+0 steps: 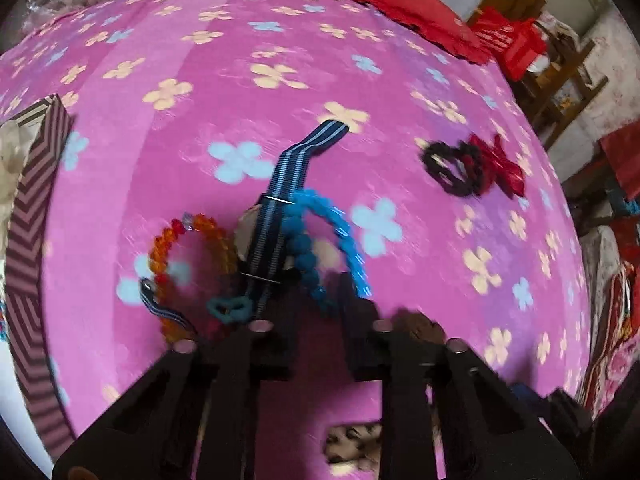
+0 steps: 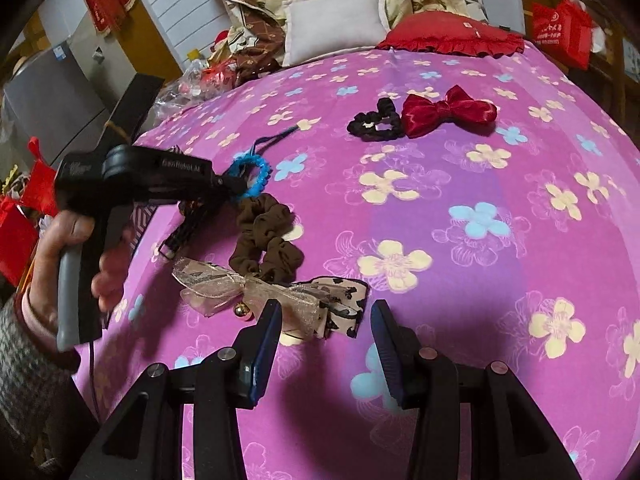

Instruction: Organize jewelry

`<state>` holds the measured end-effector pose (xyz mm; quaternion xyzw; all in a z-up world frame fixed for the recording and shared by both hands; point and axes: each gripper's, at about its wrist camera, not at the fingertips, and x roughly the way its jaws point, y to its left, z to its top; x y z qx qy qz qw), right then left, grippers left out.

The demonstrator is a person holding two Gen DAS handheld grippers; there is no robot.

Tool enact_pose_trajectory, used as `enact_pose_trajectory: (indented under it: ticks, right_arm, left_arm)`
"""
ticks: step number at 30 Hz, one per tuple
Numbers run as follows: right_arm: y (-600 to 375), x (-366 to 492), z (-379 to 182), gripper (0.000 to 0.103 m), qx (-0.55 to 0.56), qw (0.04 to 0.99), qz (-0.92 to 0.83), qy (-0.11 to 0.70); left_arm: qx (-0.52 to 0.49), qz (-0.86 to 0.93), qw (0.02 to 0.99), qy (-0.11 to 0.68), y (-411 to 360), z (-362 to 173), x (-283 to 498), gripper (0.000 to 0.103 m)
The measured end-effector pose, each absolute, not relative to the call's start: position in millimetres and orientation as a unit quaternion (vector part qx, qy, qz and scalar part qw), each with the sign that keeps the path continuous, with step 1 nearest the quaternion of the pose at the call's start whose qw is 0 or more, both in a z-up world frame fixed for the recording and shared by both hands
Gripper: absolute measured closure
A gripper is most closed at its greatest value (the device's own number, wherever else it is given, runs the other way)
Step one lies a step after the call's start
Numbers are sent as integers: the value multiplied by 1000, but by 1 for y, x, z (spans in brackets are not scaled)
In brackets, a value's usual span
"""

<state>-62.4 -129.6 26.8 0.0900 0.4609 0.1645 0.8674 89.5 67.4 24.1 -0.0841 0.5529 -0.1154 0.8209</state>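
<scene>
Left wrist view: blue beaded bracelet (image 1: 320, 236) curls beside striped strap (image 1: 280, 200).

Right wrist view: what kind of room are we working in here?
Most likely a bedroom: the work surface looks like a bed under a pink flowered blanket, with a white pillow and a red frilled cushion at its far end.

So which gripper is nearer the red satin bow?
Right. The right gripper hovers over the sheer bow, the red satin bow far ahead; the left gripper sits further left.
</scene>
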Motion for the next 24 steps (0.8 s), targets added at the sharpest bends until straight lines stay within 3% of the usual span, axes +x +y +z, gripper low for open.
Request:
enact_pose_trajectory:
  ticks: [11,21,24]
  right_arm:
    - [-112,-71,36,59,56,873,167,455]
    - [-97,-69,37,58,33,868,190,457]
    - [-87,-67,38,48,17,869,195,456]
  left_arm:
    - [-38,-161,811,561,43,25,78,96]
    - [-55,-152,821,548,107,32,5,96]
    - [-67,-139,826,542,126,32,-5,96]
